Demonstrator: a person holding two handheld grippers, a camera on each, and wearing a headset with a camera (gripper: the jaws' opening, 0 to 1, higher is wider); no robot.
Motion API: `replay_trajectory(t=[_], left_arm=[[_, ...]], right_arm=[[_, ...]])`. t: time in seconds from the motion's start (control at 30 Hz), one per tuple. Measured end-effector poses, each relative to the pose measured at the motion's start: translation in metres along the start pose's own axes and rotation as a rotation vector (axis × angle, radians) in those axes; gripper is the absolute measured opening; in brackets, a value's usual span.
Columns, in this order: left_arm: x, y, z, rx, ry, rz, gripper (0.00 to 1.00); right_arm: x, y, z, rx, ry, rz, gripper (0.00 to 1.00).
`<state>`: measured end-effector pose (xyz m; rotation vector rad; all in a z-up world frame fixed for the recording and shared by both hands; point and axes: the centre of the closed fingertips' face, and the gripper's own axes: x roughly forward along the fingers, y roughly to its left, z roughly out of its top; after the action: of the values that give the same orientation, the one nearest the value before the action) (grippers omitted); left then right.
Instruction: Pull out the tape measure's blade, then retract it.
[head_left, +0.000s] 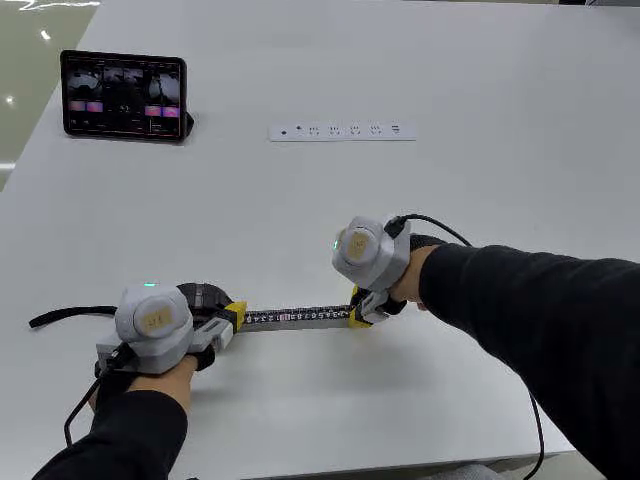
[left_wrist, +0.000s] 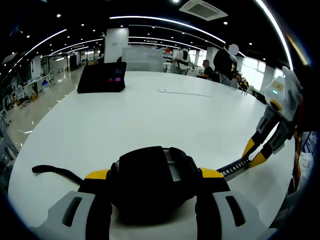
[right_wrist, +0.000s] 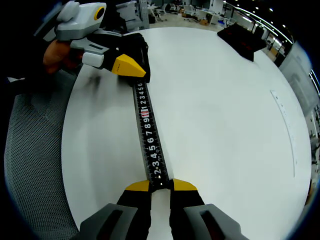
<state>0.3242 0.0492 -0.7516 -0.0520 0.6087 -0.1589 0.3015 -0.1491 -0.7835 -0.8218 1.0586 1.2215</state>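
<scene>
A black tape measure case (left_wrist: 150, 180) sits low on the white table, clamped between the yellow-tipped jaws of my left gripper (head_left: 222, 322). Its wrist strap (head_left: 70, 316) trails off to the left. The blade (head_left: 295, 317) is drawn out a short way to the right, printed with numbers. My right gripper (right_wrist: 161, 186) is shut on the blade's tip, with the blade (right_wrist: 148, 140) running straight away from it to the case (right_wrist: 131, 50). In the left gripper view the right gripper (left_wrist: 256, 154) stands at the right edge, pinching the blade (left_wrist: 234, 168).
A dark tablet (head_left: 124, 95) stands propped at the far left of the table. A white power strip (head_left: 342, 131) lies flat at the far middle. The table's near edge (head_left: 400, 462) runs just below my arms. Several people stand far off in the left gripper view.
</scene>
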Motion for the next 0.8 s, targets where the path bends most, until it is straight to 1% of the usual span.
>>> replay_trajectory(t=[0.8], left_arm=[[0.0002, -0.0004, -0.0011, -0.006, 0.013, -0.001, 0.64]], right_arm=[[0.0026, 0.0007, 0.0103, 0.015, -0.009, 0.010, 0.10]])
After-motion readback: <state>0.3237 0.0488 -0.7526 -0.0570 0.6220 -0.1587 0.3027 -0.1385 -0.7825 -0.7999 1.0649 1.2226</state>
